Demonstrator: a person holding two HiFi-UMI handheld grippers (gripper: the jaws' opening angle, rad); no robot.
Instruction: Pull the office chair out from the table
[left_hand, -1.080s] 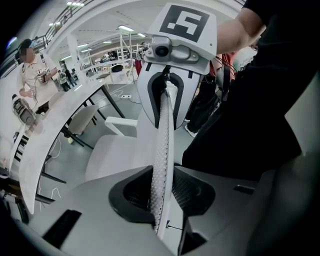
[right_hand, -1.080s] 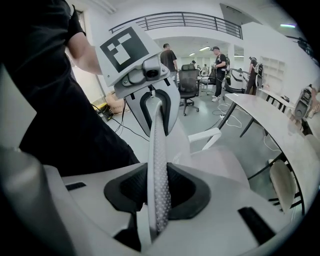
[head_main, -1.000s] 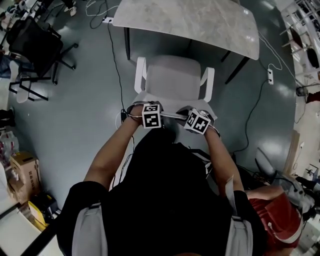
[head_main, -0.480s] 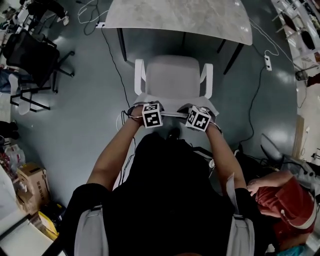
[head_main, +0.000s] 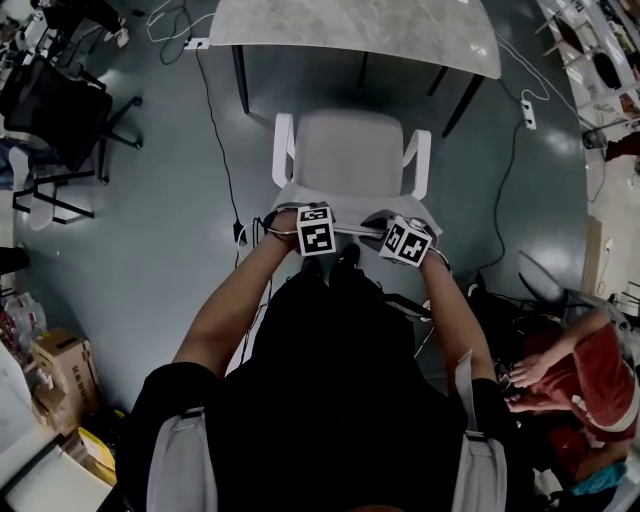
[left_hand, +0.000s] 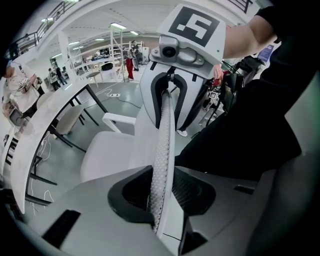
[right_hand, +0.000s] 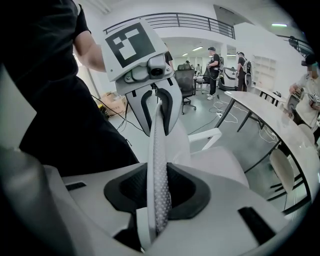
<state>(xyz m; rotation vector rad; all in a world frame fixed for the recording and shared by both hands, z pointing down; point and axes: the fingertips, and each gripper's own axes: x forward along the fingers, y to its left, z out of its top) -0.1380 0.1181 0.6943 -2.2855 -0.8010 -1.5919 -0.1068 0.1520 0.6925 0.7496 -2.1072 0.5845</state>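
Left gripper (left_hand: 161, 187): jaws clamped on top edge of mesh backrest (left_hand: 163, 132) of office chair (head_main: 350, 155), just eased slightly wider. Right gripper (right_hand: 159, 192): jaws clamped on same edge, further right.

Floor (head_main: 150, 230): grey-green, glossy, with pale reflections.
Table (head_main: 380, 30): marbled grey top, dark legs, at 12 o'clock.
Black swivel chair (head_main: 60, 105): star base, at 10 o'clock.
Cardboard box (head_main: 62, 365): at 8 o'clock, near the edge of the head view.
White power strip (head_main: 527, 113): at 2 o'clock, its cable trailing over the floor.
Black cable (head_main: 215, 150): runs from 11 o'clock towards the centre.
Gallery railing (right_hand: 200, 22): dark, along the upper wall, right gripper view.
Ceiling strip lights (left_hand: 118, 26): lit, left gripper view.
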